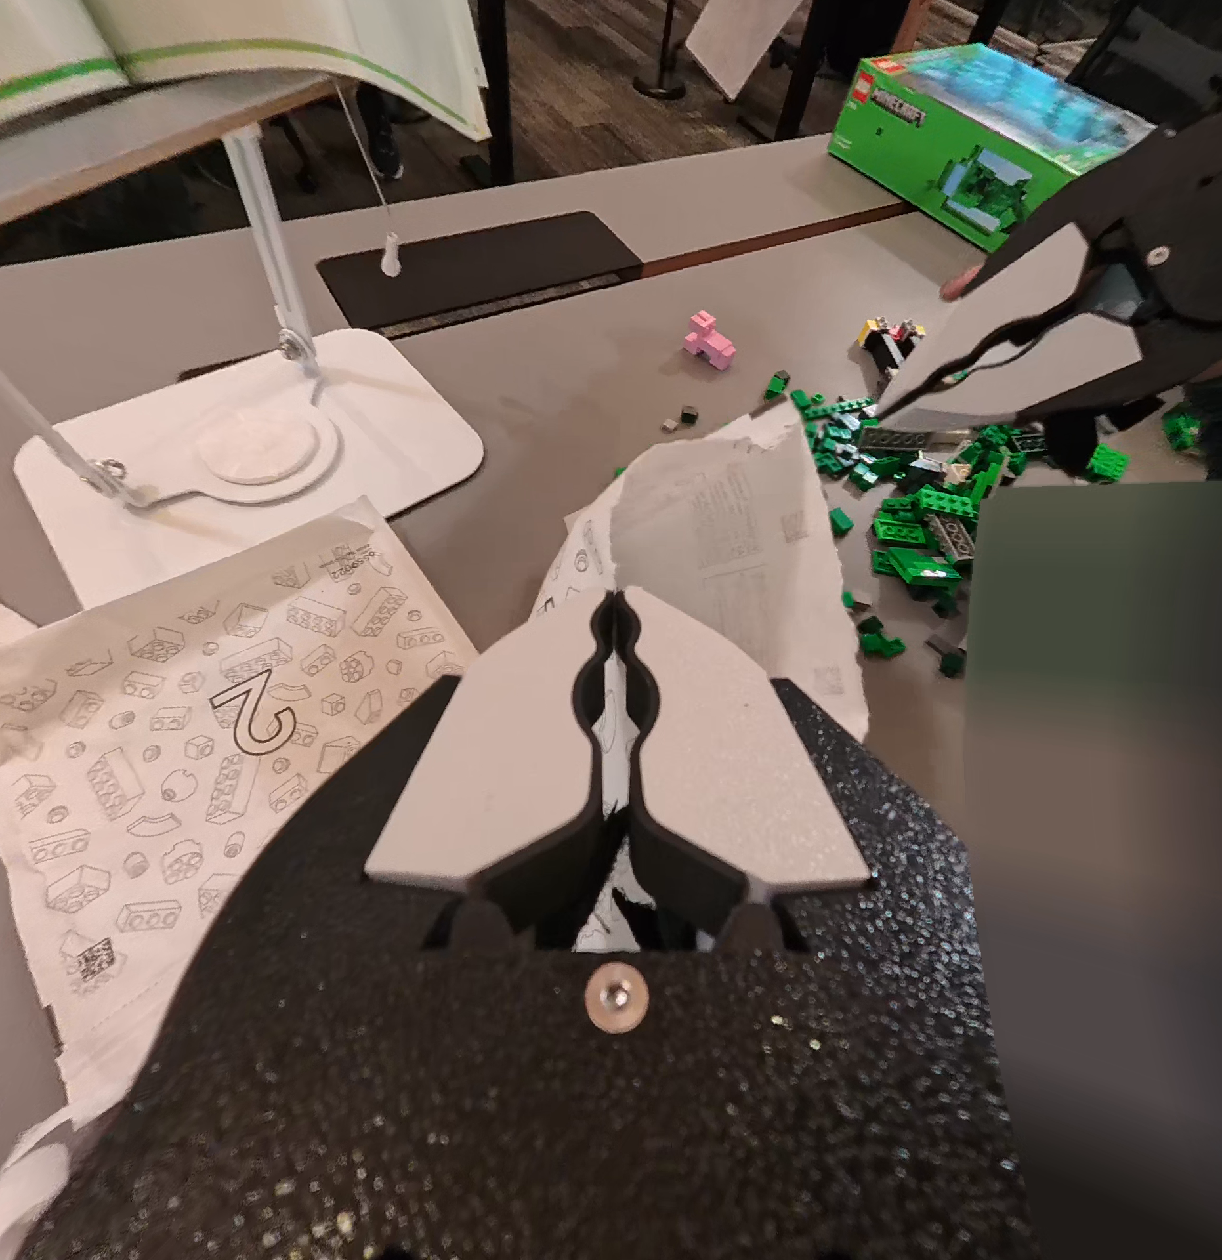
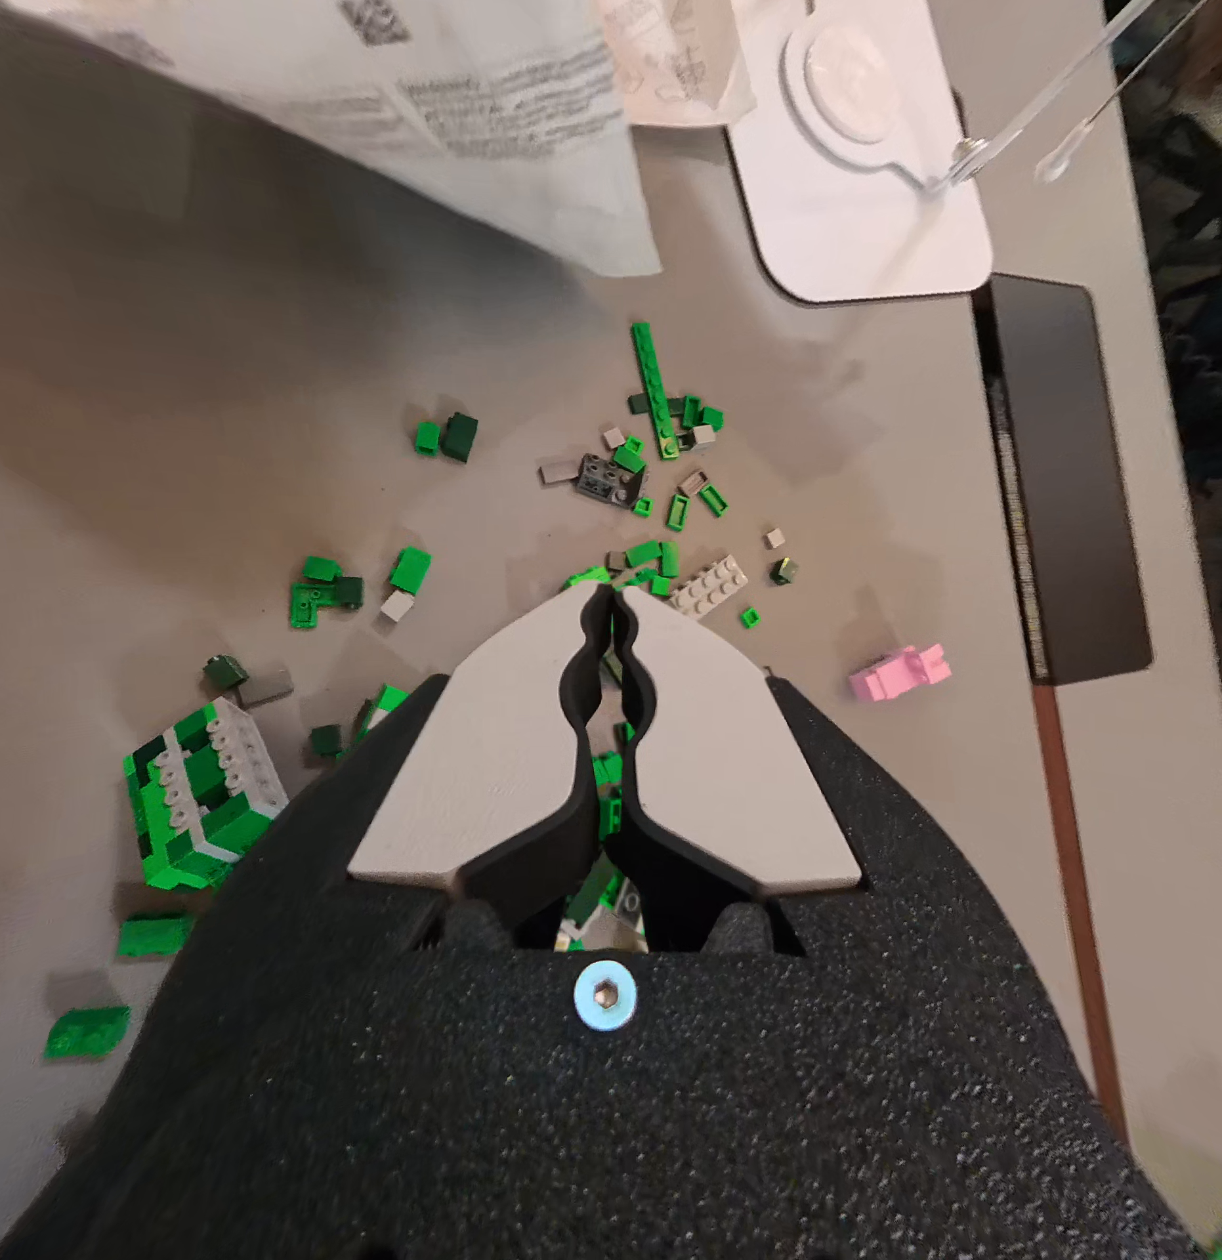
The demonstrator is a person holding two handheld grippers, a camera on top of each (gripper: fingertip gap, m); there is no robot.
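Left gripper (image 1: 615,600) jaws clamp torn paper bag (image 1: 717,545), which may rip further; right gripper (image 2: 612,593) jaws closed, empty, above loose bricks (image 2: 663,477).

The left gripper (image 1: 615,603) has a rough, speckled matt black plastic body, smooth pale grey finger plates and a shiny metal screw (image 1: 616,997); its jaws are pressed together on a torn, creased white paper bag (image 1: 731,532). A second paper bag (image 1: 185,736), matt and wrinkled, lies on the smooth matt grey table (image 1: 560,409). The right gripper (image 2: 612,600) has the same grainy black finish. Glossy green plastic bricks (image 2: 663,559) lie scattered below it. The pink brick pig (image 2: 901,673) is smooth plastic. The green box (image 1: 976,136) looks like glossy cardboard.
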